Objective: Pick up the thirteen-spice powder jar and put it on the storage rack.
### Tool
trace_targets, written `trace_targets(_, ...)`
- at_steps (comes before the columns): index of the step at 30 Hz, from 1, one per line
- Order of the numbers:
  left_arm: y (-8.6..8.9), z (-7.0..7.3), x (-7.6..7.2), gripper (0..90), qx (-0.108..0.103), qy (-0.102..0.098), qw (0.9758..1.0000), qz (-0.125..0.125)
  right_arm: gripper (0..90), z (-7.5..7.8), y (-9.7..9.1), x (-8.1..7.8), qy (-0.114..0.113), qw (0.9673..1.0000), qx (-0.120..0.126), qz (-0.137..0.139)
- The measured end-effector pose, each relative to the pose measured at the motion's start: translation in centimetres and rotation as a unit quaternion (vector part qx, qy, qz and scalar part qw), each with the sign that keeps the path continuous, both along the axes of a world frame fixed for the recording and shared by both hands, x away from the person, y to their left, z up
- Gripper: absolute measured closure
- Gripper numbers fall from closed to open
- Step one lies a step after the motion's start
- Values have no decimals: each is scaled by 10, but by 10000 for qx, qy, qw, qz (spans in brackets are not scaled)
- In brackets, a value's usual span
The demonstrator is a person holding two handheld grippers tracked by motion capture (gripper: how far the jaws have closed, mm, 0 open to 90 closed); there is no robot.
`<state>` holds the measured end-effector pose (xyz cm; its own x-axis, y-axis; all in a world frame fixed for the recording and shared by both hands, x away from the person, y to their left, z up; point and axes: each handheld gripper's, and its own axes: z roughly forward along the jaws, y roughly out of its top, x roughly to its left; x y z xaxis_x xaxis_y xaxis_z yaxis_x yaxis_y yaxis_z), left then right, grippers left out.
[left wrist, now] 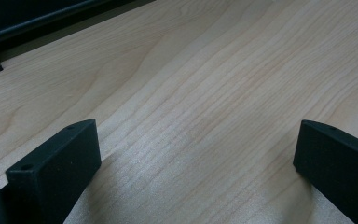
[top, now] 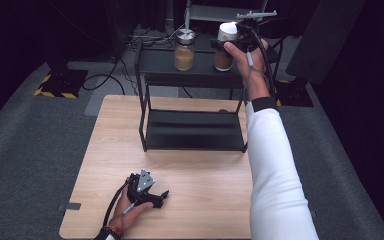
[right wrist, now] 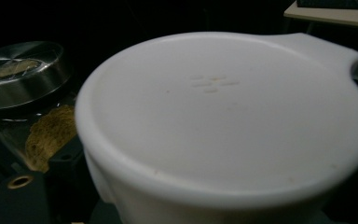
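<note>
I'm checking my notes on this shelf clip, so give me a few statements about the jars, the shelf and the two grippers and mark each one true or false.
1. Two jars stand on the top of the black shelf. True: the white-lidded jar and the metal-lidded jar.
2. The right gripper is at the metal-lidded jar. False: it is at the white-lidded jar.
3. The left gripper rests low on the wooden table, its jaws apart with nothing between them. True.
4. The shelf's lower level holds a jar. False: it is bare.
5. Both jars hold brownish contents. True.
6. The shelf stands on the floor. False: it stands on the table.
</note>
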<state>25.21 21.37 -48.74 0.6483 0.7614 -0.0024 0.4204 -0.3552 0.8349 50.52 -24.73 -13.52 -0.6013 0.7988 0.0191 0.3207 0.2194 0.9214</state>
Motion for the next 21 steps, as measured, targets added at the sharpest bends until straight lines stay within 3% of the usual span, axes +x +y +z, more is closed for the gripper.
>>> trace_targets(5,0,0,0,4,0,-1,10000,0,73,3,2,-7,-247,9996,-131,47)
trace_targets(14,0,0,0,4,-1,1,10000,1,33,14,-10,-19,-494,9986,-74,154)
trace_targets(21,0,0,0,4,-1,1,10000,2,31,27,-22,-39,-754,9970,-84,158)
